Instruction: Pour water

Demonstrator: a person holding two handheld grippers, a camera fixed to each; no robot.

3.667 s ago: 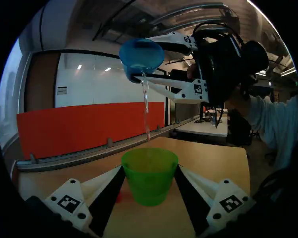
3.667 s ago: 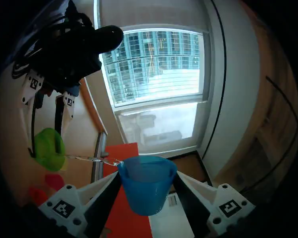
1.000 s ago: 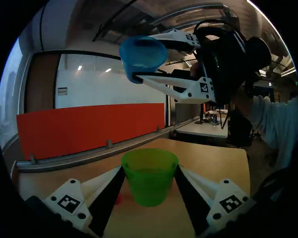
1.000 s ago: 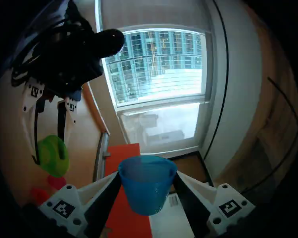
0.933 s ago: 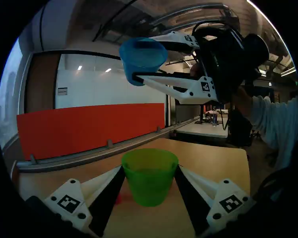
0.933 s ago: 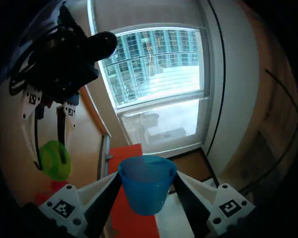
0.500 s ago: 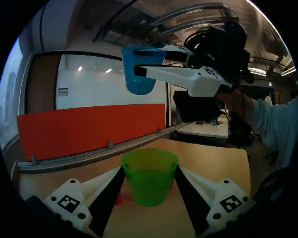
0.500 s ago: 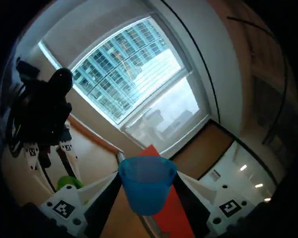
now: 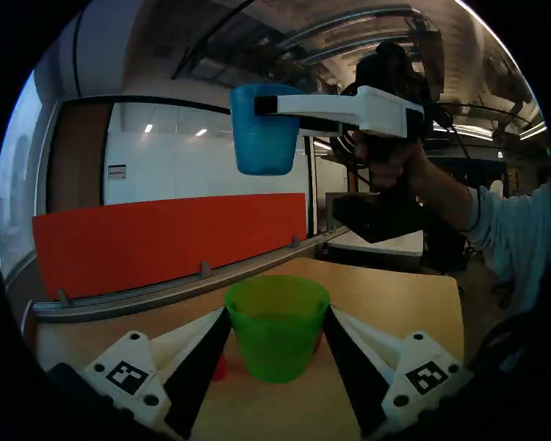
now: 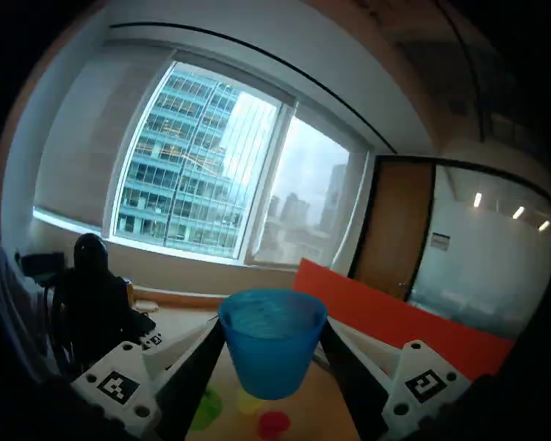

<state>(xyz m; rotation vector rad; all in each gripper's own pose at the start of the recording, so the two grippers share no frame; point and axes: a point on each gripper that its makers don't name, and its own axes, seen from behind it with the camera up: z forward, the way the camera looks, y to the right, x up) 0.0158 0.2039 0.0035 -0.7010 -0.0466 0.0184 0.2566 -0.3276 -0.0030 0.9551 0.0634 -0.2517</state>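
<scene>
Left tool: closed on green cup, both fingers pressing its sides, over table.
Right tool: gripping blue cup, upright, held high.

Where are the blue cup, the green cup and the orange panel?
blue cup (image 10: pixel 272 356), right gripper view, front wall.
green cup (image 9: pixel 277 338), left gripper view, front wall.
orange panel (image 9: pixel 150 237), left gripper view, middle of its face.

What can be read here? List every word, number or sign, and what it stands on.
No readable text.
Too small to read: the small white wall sign.
Patterns, not letters: the black-and-white square markers on the jaws.
No print visible on the blue plastic cup or the green plastic cup.
</scene>
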